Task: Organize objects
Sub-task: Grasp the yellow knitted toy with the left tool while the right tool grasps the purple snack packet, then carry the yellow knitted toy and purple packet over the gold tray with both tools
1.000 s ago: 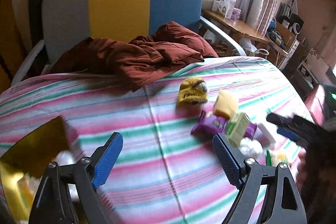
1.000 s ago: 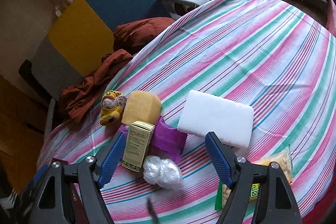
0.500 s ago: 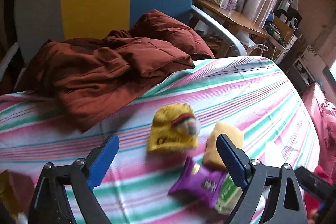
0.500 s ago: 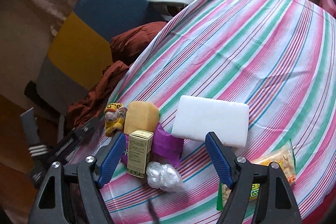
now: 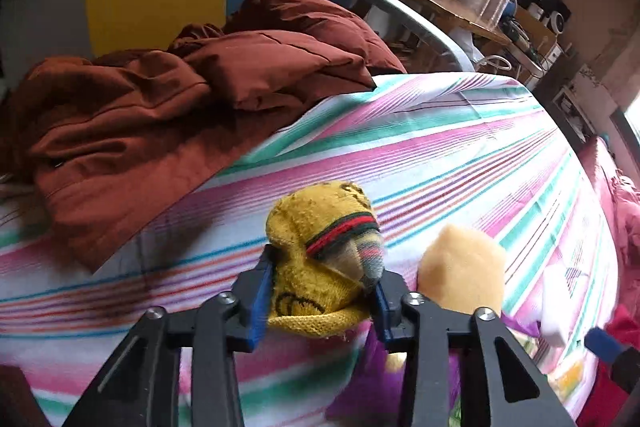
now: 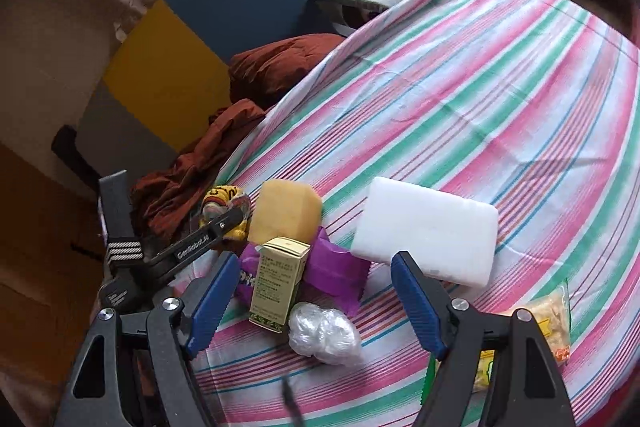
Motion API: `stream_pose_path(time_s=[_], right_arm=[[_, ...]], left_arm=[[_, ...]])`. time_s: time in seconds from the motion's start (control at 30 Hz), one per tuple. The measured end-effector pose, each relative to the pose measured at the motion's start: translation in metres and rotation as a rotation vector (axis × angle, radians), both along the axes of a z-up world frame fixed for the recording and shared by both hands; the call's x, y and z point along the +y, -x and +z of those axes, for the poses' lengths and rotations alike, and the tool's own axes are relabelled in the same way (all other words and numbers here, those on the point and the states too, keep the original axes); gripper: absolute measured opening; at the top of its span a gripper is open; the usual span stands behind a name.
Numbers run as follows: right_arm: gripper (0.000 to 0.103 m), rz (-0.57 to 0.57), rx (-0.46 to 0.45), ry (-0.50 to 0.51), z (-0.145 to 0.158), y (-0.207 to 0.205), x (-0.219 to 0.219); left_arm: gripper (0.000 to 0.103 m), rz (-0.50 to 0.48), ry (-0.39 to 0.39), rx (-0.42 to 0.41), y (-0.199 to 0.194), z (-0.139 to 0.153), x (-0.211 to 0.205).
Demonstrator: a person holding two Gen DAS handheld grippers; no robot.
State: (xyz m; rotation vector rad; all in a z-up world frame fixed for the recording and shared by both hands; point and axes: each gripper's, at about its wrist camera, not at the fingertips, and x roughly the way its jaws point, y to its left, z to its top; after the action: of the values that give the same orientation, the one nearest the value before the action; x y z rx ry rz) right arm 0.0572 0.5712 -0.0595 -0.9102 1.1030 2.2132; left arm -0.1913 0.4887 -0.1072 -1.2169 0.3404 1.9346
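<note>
We see the striped surface (image 6: 500, 75) taking most of both views, with a rust-brown jacket (image 5: 192, 95) draped over its far edge against a grey, yellow and blue chair (image 6: 224, 27). White foam block (image 6: 426, 229) lies flat near the right gripper (image 6: 314, 301), whose jaws stand wide, nothing between them. Under that gripper: a crumpled clear plastic wad (image 6: 324, 333), a small green-and-cream box (image 6: 278, 281) upright on a purple wrapper (image 6: 334, 273), and a snack bag (image 6: 554, 307) at the right. Tan sponge (image 6: 286, 213) sits just beyond the box. Left gripper (image 5: 320, 301) has just been closing; its blue pads now press both sides of the yellow plush toy (image 5: 320, 255), which rests on the surface just beside the sponge.
</note>
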Motion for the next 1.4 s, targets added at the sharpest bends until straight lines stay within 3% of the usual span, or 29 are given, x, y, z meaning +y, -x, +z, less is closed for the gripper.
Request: stream_pose_path(time_s=[0.2, 0.33, 0.53, 0.63, 0.77, 0.9, 1.13, 1.4], right_arm=[[0.08, 0.199, -0.043, -0.13, 0.01, 0.029, -0.035], [0.08, 0.398, -0.091, -0.259, 0.017, 0.056, -0.07], [0.075, 0.712, -0.279, -0.443, -0.004, 0.115, -0.109], [0.069, 0.758, -0.406, -0.505, -0.025, 0.137, -0.109], [0.067, 0.773, -0.51, -0.485, -0.051, 0.155, -0.093], [0.043, 0.781, -0.474, -0.399, -0.058, 0.153, -0.085], [0.042, 0.753, -0.361, -0.331, -0.044, 0.127, -0.106], [0.042, 0.772, -0.254, -0.323, -0.03, 0.119, -0.156]], left_arm=[[0.036, 0.077, 0.017, -0.004, -0.01, 0.017, -0.047], [0.036, 0.082, -0.019, 0.057, -0.028, 0.047, -0.091], [0.036, 0.086, -0.087, 0.082, -0.055, 0.084, -0.157], [0.036, 0.086, -0.111, 0.081, -0.066, 0.092, -0.179], [0.036, 0.11, -0.145, 0.058, -0.08, 0.097, -0.216], [0.036, 0.139, -0.154, 0.037, -0.085, 0.097, -0.241], [0.036, 0.206, -0.17, 0.02, -0.091, 0.09, -0.277], [0.036, 0.284, -0.171, 0.006, -0.1, 0.08, -0.311]])
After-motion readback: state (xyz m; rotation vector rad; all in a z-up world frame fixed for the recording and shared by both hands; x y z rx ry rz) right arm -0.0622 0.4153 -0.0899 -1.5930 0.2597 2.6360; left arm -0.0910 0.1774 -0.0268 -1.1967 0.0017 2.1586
